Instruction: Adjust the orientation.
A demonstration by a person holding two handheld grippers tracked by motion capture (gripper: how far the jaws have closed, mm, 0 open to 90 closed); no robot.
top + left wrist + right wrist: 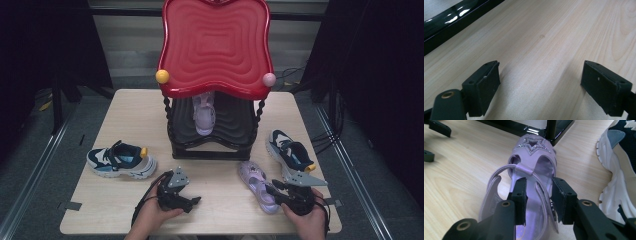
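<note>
Pale wood worktop carries, at its left, a navy-and-white sneaker lying on its side. Next, the left hand-held gripper rests on the bare boards, jaws spread wide with nothing between them. Behind, in the middle, stands a red-topped black shoe rack with one lilac sandal on its lower shelf. Further right, the right hand-held gripper has its jaws on either side of the side strap of a second lilac sandal, which lies on the worktop before the rack; whether the pads press cannot be told. Another sneaker lies just beside it.
</note>
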